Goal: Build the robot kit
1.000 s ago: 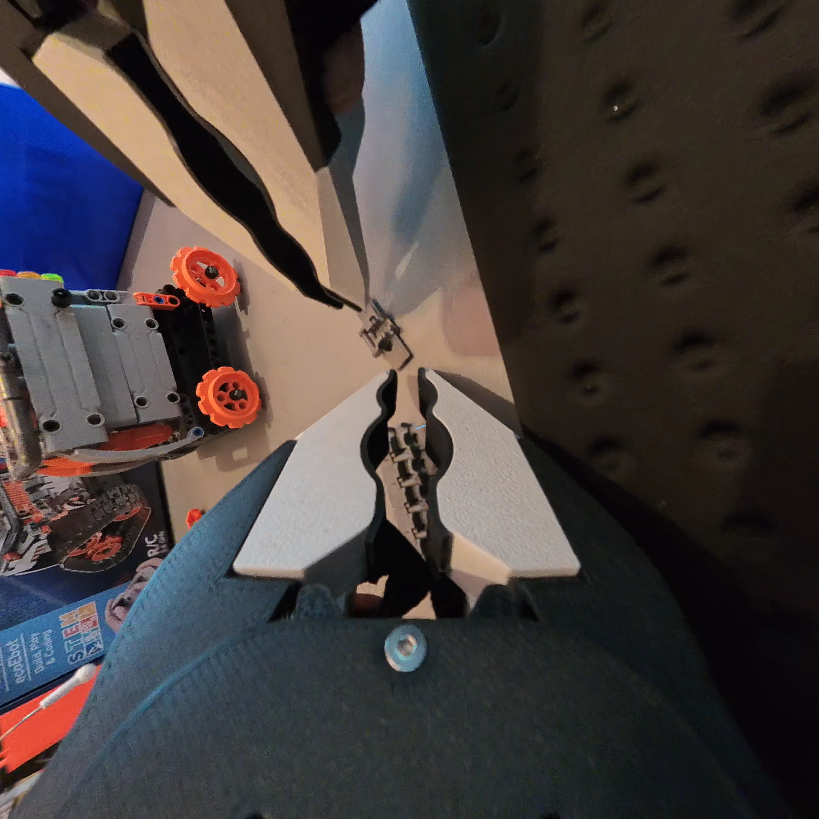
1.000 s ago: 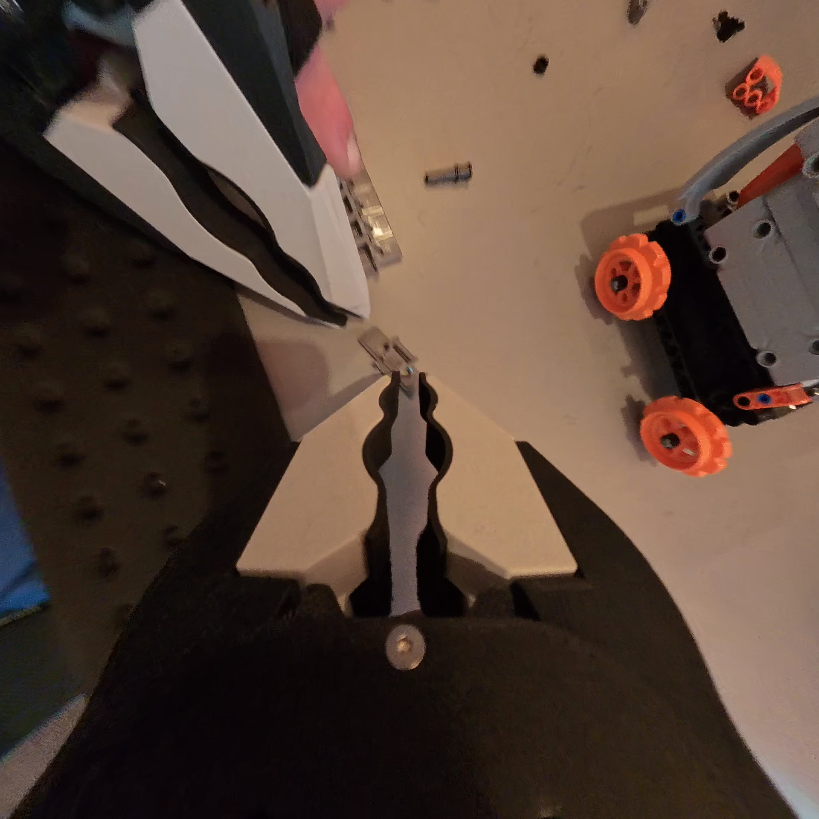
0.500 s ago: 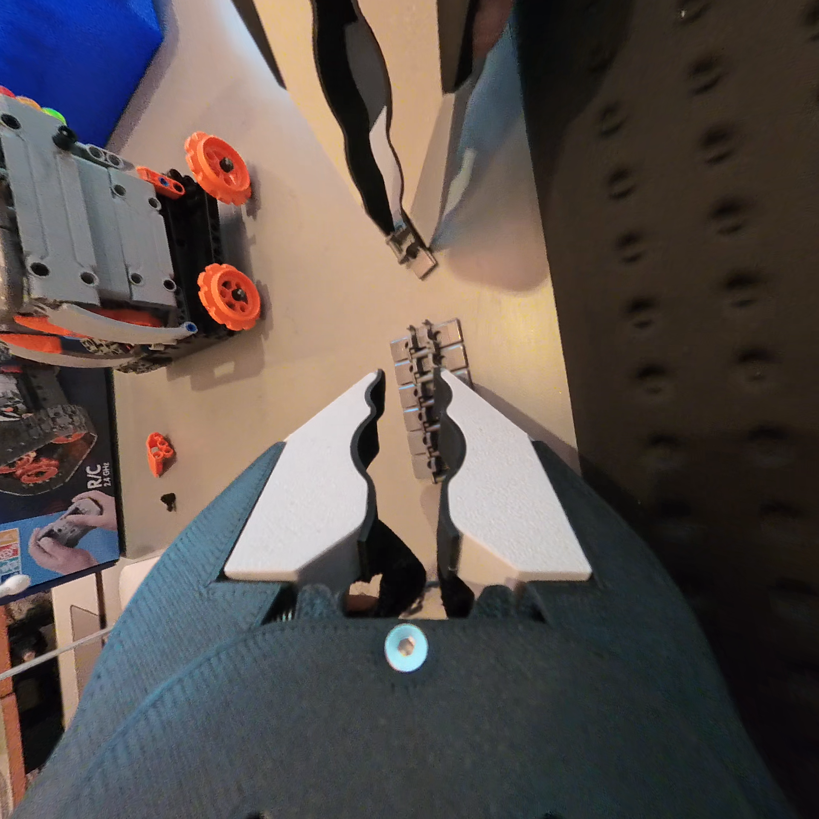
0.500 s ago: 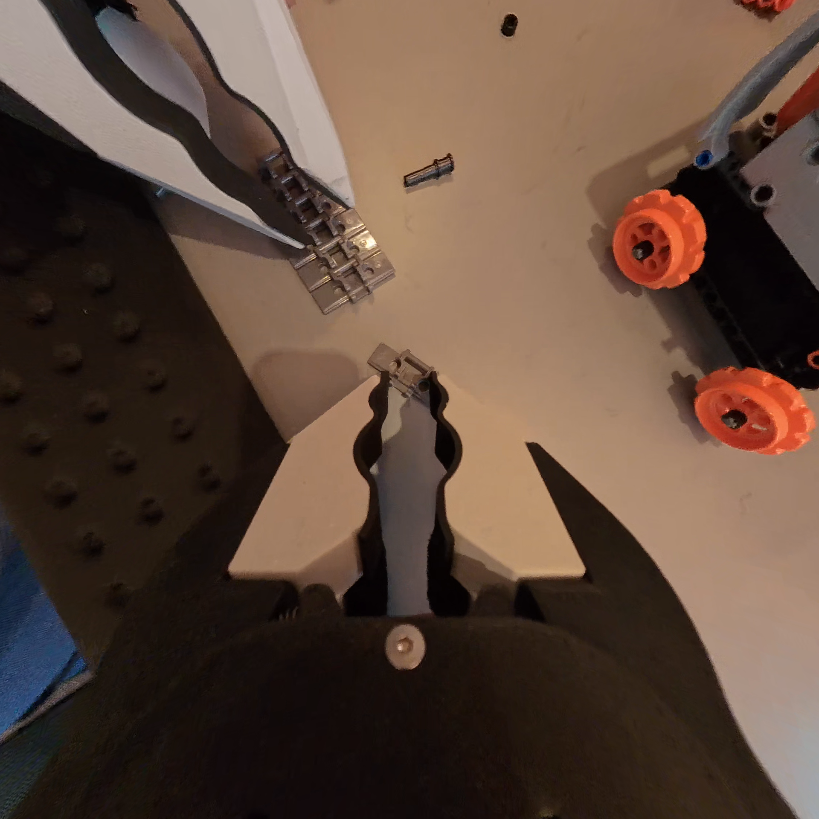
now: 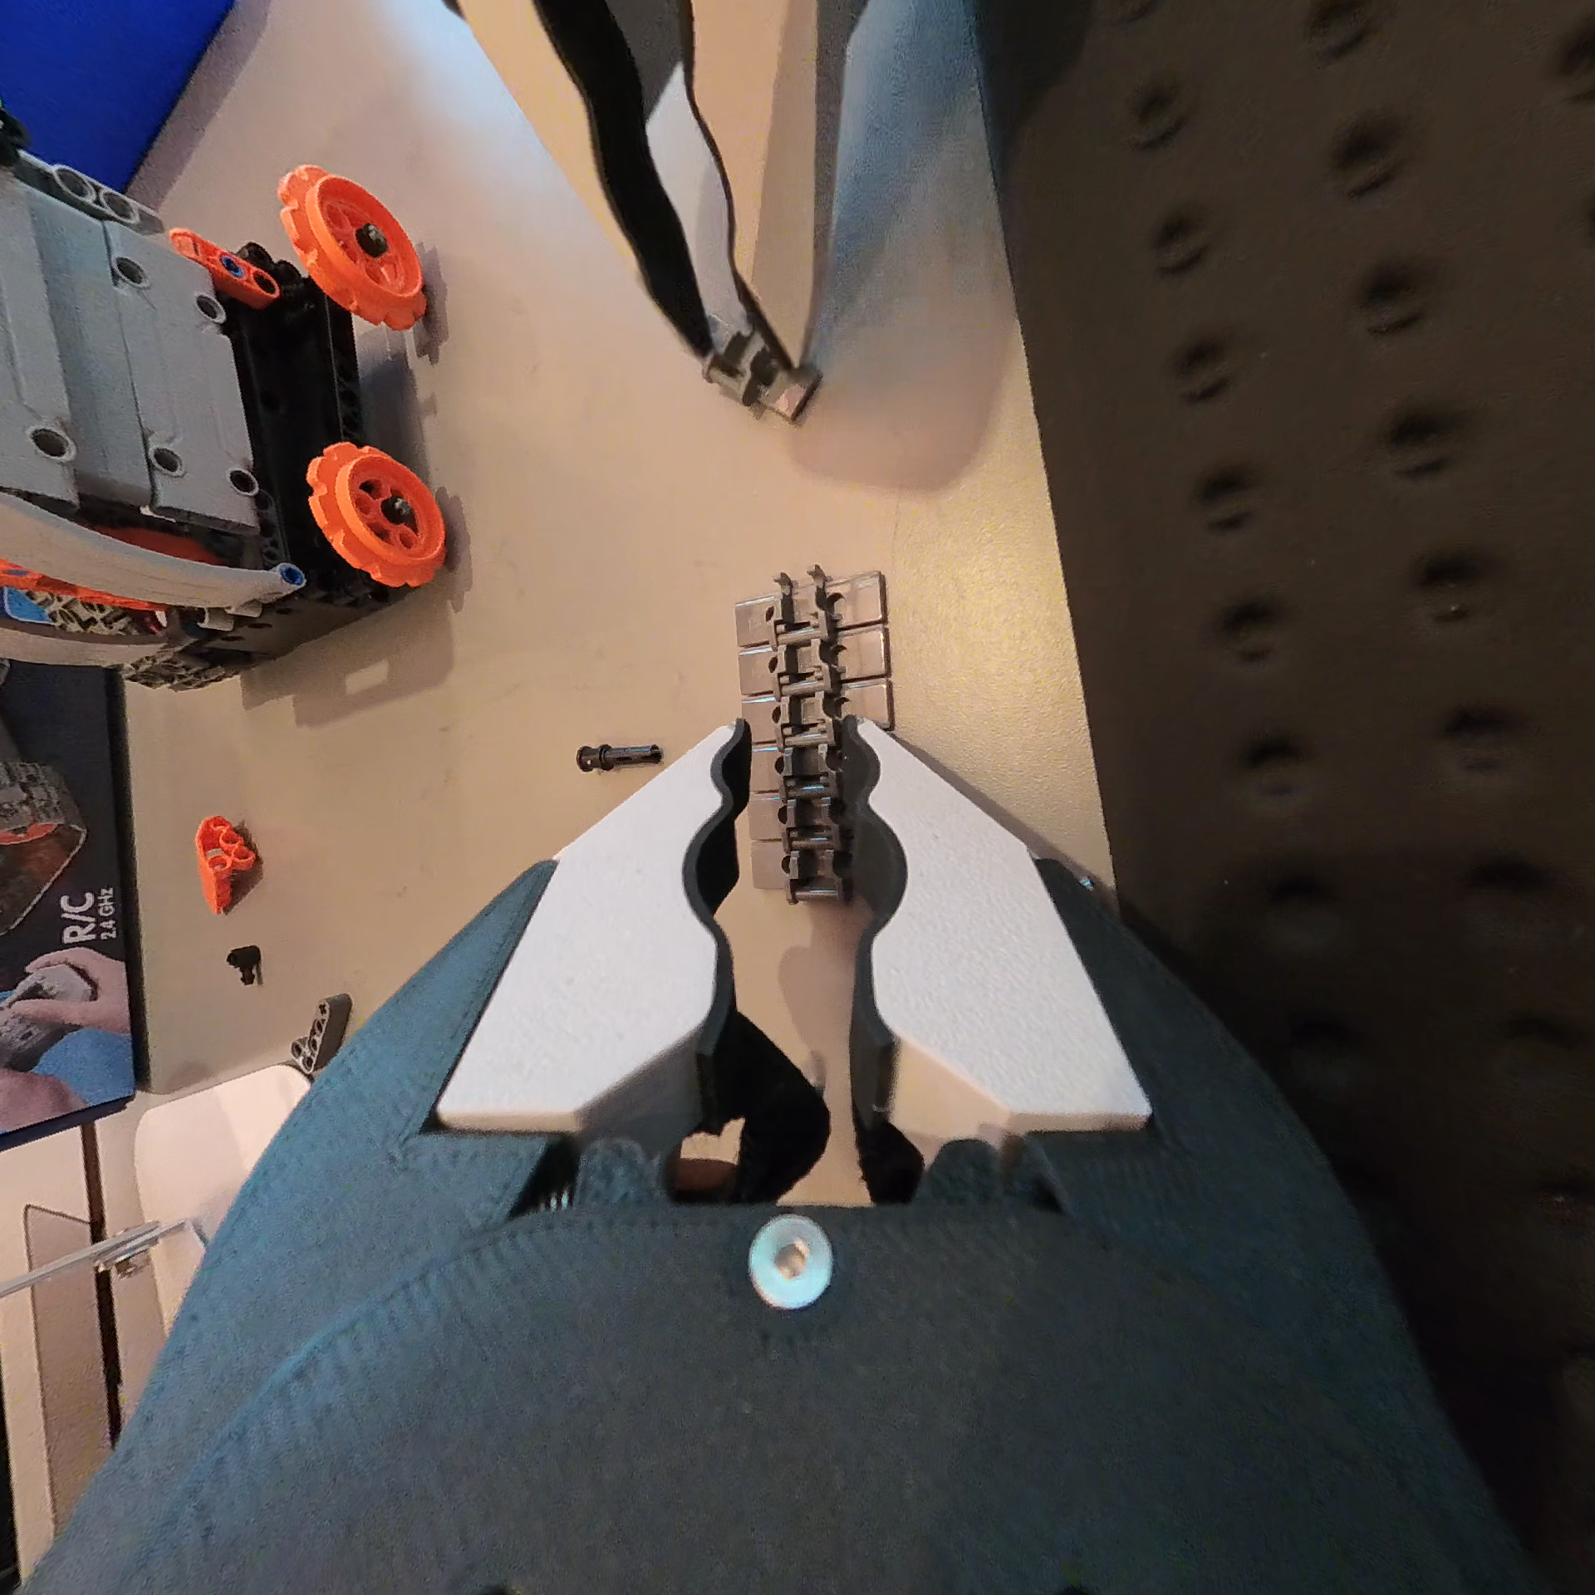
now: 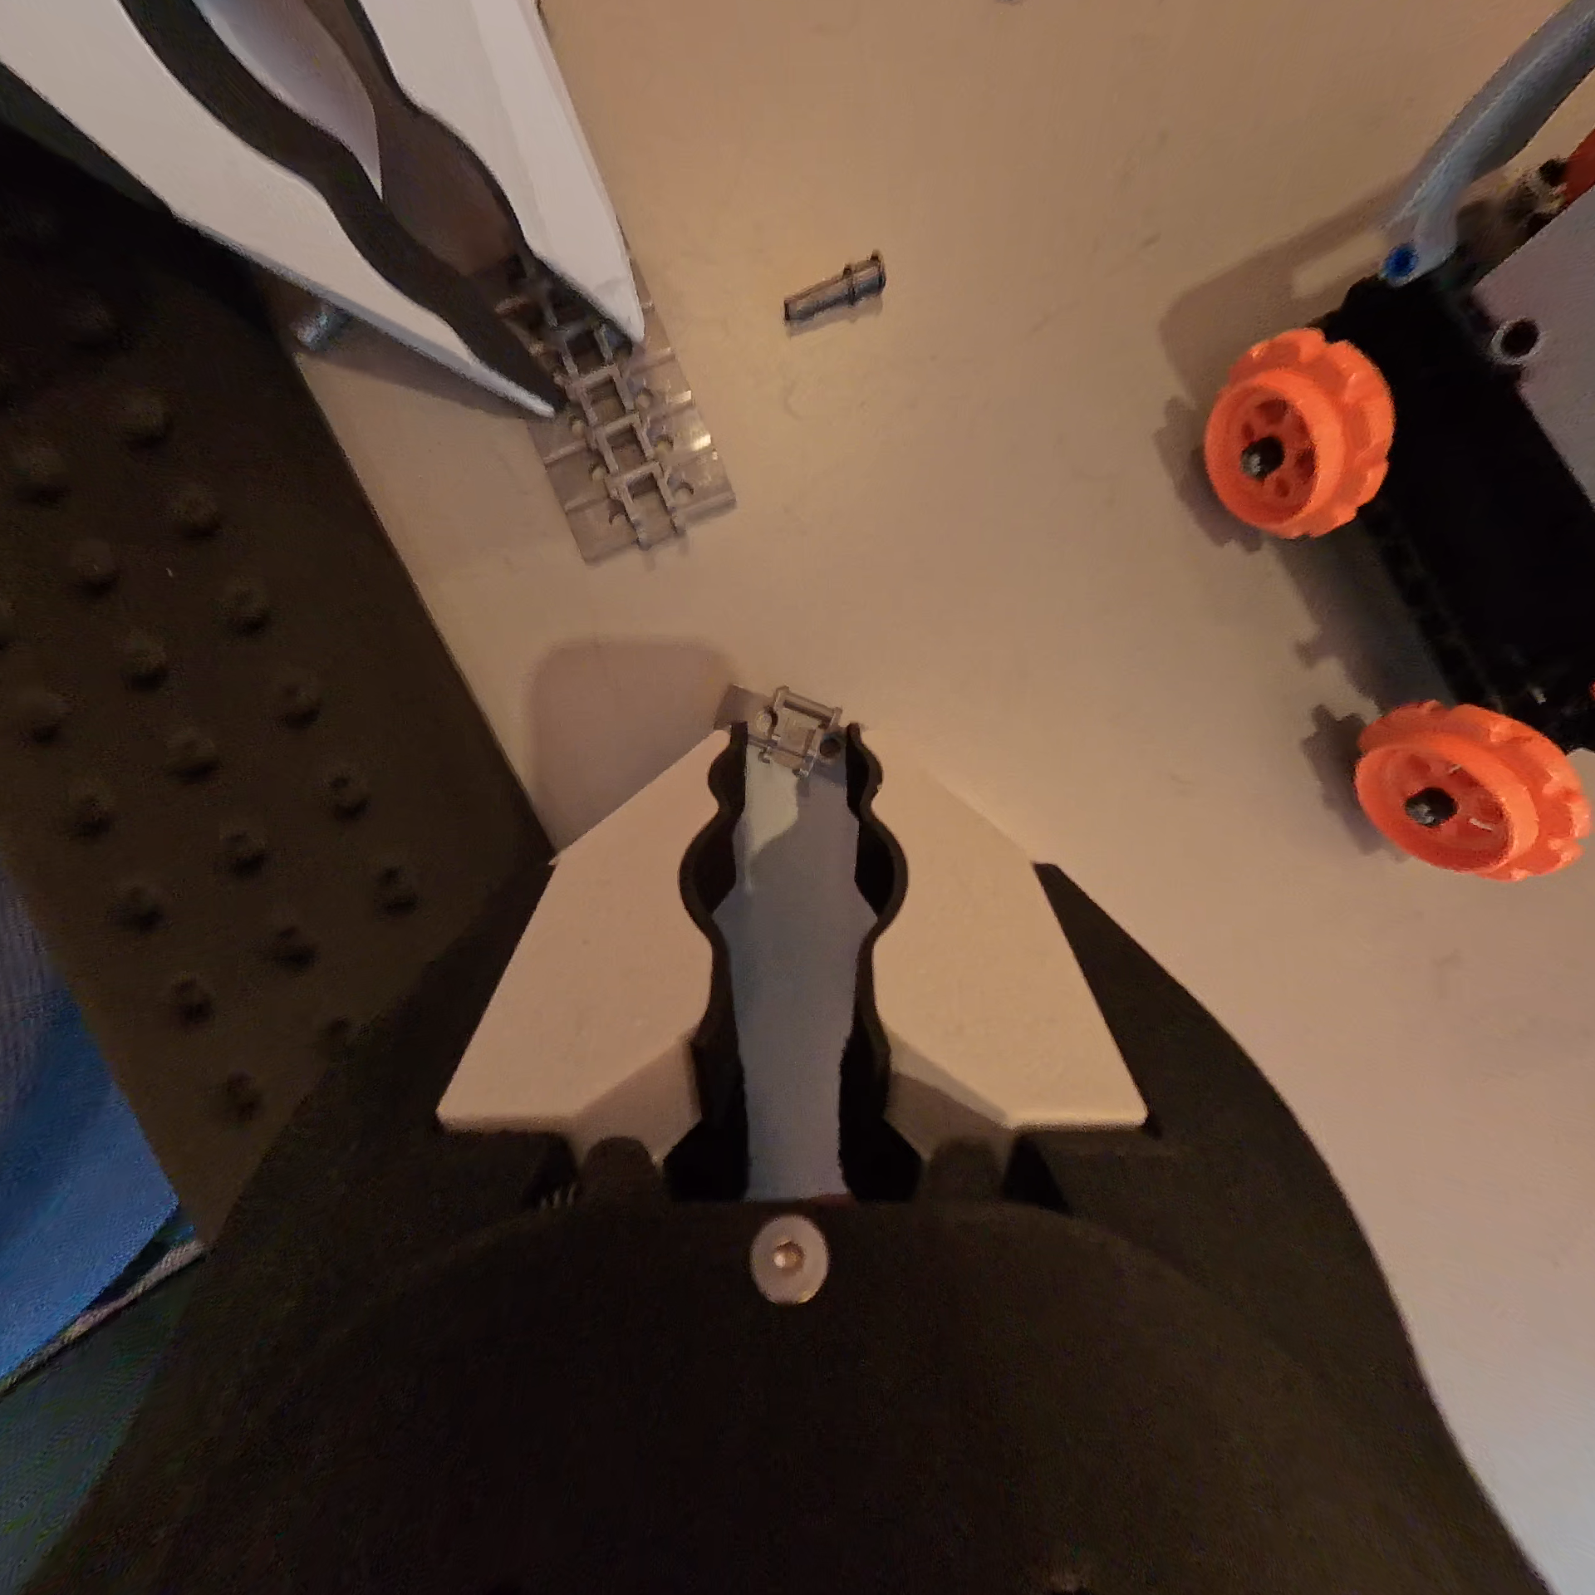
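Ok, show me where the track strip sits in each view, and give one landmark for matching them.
Left wrist view: the track strip lies flat on the table just right of centre, its near half between the left gripper's spread fingers.
Right wrist view: the track strip lies upper left of centre, its far end under the left gripper's tips.
Shared landmark: the small dark pin on the table, beside the strip.

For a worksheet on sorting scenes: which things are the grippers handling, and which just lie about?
Handled: track strip, straddled by left gripper; single link, in right gripper.
Lying about: toy vehicle, black pin, orange connector.
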`<state>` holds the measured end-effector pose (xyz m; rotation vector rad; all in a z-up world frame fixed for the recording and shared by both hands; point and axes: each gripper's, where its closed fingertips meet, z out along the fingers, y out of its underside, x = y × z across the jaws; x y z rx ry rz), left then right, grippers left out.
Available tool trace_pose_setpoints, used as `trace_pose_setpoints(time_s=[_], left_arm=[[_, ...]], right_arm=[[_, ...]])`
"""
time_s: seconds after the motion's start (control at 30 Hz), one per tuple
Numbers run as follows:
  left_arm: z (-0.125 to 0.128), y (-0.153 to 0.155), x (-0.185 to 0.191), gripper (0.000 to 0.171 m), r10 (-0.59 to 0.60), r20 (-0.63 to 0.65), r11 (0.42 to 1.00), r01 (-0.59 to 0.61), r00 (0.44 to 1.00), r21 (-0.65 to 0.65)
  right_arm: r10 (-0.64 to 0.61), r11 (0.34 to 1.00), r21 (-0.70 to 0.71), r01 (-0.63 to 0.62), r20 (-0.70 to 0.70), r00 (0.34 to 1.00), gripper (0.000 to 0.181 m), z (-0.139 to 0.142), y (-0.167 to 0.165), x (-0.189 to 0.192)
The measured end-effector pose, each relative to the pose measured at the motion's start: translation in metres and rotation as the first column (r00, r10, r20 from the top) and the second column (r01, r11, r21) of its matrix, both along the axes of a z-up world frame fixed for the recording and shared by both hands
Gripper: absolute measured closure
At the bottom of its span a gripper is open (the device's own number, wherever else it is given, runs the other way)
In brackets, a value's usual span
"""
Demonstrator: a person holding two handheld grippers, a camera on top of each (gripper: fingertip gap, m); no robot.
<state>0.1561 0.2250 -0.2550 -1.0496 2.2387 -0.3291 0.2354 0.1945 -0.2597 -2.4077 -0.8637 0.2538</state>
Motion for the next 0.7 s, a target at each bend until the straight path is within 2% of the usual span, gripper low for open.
trace_pose_setpoints(time_s=[0.07, 0.23, 0.4, 0.5, 0.7], left_arm=[[0.0, 0.0, 0.0, 0.152, -0.003, 0.0, 1.0, 0.003, 1.0, -0.002], [-0.001, 0.001, 0.0, 0.153, 0.006, 0.003, 1.0, -0.006, 1.0, -0.012], [-0.003, -0.001, -0.002, 0.162, -0.018, -0.013, 0.999, 0.017, 1.0, -0.052], [-0.005, -0.002, -0.002, 0.166, -0.044, -0.025, 0.997, 0.042, 0.999, -0.066], [-0.005, -0.003, -0.002, 0.166, -0.079, -0.017, 0.994, 0.077, 0.997, -0.08]], right_arm=[[-0.01, 1.0, 0.008, 0.01, -0.011, 1.0, 0.169, 0.0, 0.001, -0.003], [0.043, 0.998, 0.037, -0.043, 0.002, 0.999, 0.17, 0.001, 0.004, -0.008], [0.258, 0.96, 0.112, -0.257, 0.009, 0.966, 0.17, 0.011, 0.002, -0.031], [0.347, 0.932, 0.098, -0.348, 0.024, 0.938, 0.17, 0.01, 0.004, -0.04], [0.458, 0.886, 0.042, -0.461, 0.068, 0.886, 0.17, 0.004, 0.01, -0.048]])
